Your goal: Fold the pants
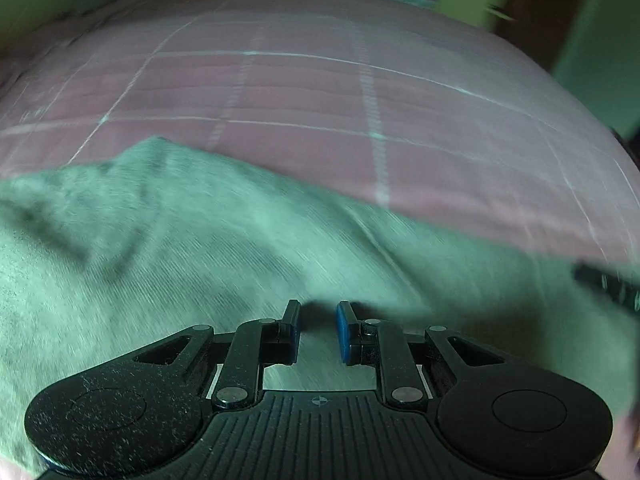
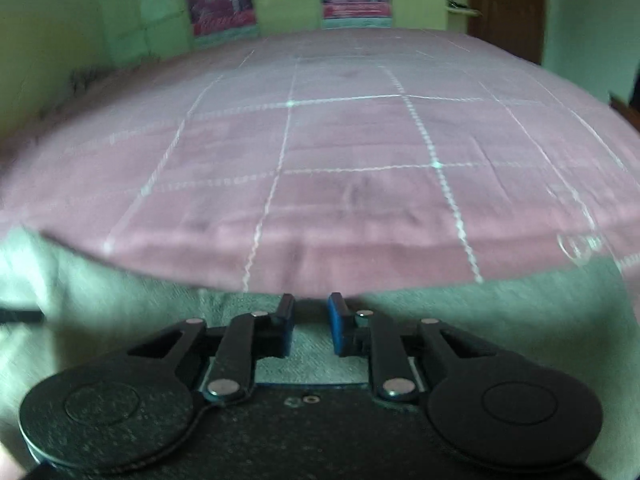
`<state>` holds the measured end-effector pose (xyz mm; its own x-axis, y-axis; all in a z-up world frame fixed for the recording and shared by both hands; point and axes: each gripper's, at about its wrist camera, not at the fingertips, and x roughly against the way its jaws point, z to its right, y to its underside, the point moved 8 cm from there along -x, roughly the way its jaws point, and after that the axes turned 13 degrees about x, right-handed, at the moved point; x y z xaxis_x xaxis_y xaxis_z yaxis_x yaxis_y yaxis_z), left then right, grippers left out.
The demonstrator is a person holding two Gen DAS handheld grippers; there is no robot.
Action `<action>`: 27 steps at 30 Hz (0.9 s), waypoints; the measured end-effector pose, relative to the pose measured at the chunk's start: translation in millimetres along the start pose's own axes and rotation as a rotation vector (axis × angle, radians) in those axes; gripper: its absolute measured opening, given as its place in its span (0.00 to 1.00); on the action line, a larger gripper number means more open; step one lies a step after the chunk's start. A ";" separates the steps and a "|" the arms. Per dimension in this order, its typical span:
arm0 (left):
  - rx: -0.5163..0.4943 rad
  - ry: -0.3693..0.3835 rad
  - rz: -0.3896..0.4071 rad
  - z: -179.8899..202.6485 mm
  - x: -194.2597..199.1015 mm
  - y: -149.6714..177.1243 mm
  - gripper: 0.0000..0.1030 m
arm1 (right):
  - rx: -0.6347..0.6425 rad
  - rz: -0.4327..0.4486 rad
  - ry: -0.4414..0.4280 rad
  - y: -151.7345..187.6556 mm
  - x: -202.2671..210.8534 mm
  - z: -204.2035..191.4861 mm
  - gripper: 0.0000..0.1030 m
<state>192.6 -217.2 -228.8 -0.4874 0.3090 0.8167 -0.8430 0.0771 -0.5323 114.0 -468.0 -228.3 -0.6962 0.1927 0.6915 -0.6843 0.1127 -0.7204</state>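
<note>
Grey-green pants [image 1: 180, 240] lie spread over the near part of a pink bed; they also fill the bottom of the right wrist view [image 2: 480, 320]. My left gripper [image 1: 318, 310] hovers just over the cloth with its blue-padded jaws a little apart and nothing between them. My right gripper [image 2: 311, 300] sits over the far edge of the pants, jaws a little apart, holding nothing. The other gripper's dark tip shows at the right edge of the left wrist view [image 1: 608, 284] and at the left edge of the right wrist view [image 2: 20, 316].
The pink bedsheet [image 2: 340, 152] with white grid lines stretches away to green walls. Posters [image 2: 220, 0] hang on the far wall. A brown door [image 2: 508, 4] stands at the far right.
</note>
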 end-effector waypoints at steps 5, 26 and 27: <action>-0.016 0.019 0.024 -22.5 23.2 42.3 0.18 | 0.133 -0.012 0.039 41.7 20.0 5.4 0.26; 0.125 -0.054 0.041 -81.6 76.9 46.5 0.18 | -0.108 0.000 0.235 87.5 101.9 98.0 0.31; 0.117 -0.039 0.035 -70.1 73.3 44.4 0.18 | -0.108 0.013 0.224 83.5 101.2 92.0 0.30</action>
<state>135.4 -124.7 -208.2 -0.5237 0.2726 0.8071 -0.8449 -0.0452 -0.5330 -33.5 -528.8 -213.5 -0.6311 0.4047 0.6617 -0.6404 0.2096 -0.7389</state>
